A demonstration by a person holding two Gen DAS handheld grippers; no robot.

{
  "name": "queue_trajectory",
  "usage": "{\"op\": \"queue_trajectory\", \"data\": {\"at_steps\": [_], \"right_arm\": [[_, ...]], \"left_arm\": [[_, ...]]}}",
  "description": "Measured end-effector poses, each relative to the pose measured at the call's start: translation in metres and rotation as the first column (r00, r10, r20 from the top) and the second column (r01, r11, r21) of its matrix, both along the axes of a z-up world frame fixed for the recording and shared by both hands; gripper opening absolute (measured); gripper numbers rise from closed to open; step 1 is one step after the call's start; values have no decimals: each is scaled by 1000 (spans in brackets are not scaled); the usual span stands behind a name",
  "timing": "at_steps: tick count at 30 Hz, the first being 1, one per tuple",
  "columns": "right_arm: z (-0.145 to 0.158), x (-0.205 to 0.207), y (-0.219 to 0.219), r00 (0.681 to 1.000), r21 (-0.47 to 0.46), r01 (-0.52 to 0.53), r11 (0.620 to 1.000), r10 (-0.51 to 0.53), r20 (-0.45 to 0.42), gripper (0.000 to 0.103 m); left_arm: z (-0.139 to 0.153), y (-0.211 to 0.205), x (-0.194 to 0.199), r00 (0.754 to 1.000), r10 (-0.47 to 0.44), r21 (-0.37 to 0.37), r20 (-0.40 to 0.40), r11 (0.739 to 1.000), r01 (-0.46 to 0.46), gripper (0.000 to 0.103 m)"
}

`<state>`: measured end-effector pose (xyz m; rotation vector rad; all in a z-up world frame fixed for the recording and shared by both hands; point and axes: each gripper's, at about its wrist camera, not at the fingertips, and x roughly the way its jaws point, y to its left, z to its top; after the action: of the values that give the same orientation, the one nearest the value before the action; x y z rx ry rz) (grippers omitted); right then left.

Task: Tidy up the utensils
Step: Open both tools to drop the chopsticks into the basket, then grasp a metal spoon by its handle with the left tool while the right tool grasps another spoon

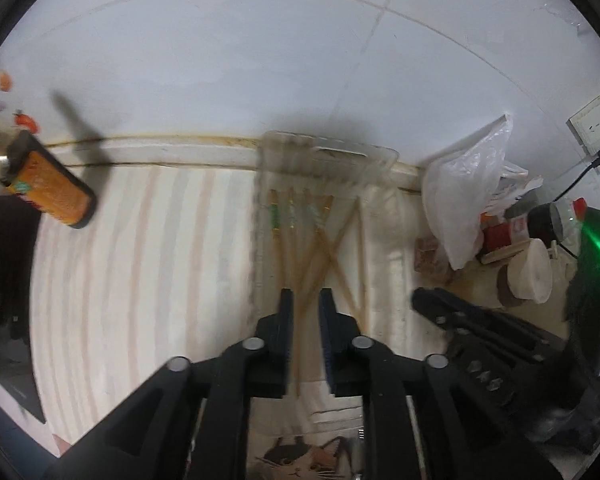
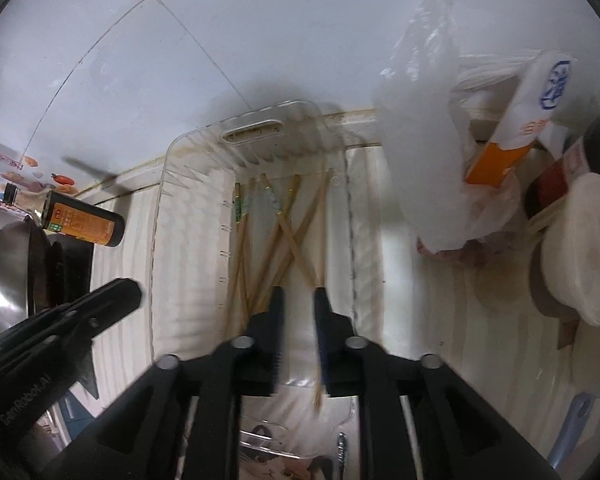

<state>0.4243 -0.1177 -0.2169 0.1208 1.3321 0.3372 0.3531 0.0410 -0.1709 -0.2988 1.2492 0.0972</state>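
Several wooden chopsticks [image 1: 318, 248] lie crossed in a clear plastic tray [image 1: 324, 156] against the wall; they also show in the right wrist view [image 2: 284, 232] inside the tray [image 2: 252, 136]. My left gripper [image 1: 306, 300] hangs over the near ends of the chopsticks, jaws a little apart, with a chopstick running between them. My right gripper [image 2: 298, 298] is over the tray's near part, jaws apart, with one chopstick [image 2: 320, 364] along its right finger. Whether either pinches a stick is unclear. The right gripper also shows in the left wrist view [image 1: 424, 300], and the left gripper in the right wrist view [image 2: 120, 292].
An orange-labelled bottle [image 1: 50, 182] lies at the left, also in the right wrist view [image 2: 82, 220]. White plastic bags [image 2: 428, 152], a round wooden block [image 1: 528, 276] and jars crowd the right. A metal pan [image 2: 8, 268] sits far left. A wall socket [image 1: 594, 120] is at the right.
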Motion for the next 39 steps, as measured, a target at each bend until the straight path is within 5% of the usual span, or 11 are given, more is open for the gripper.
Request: {"op": "queue_trajectory", "data": {"at_steps": [4, 6, 12, 18, 32, 39], "right_arm": [[15, -16, -15, 999, -12, 22, 1000, -22, 43, 37], [21, -27, -21, 996, -50, 27, 998, -22, 83, 44], [39, -77, -33, 974, -174, 55, 983, -15, 227, 78], [52, -131, -47, 945, -223, 88, 971, -11, 327, 101], [137, -227, -67, 857, -193, 158, 969, -37, 513, 103], [150, -248, -79, 852, -99, 161, 982, -88, 517, 103]], "left_arm": [[11, 5, -27, 998, 34, 100, 51, 994, -38, 59], [14, 6, -44, 996, 43, 150, 79, 987, -54, 60], [24, 0, -87, 985, 42, 264, 169, 961, -86, 102], [35, -13, -130, 974, 23, 323, 225, 942, -97, 103], [92, -35, -203, 938, -2, 273, 347, 957, -99, 103], [101, -36, -222, 934, 21, 249, 357, 961, -117, 103]]}}
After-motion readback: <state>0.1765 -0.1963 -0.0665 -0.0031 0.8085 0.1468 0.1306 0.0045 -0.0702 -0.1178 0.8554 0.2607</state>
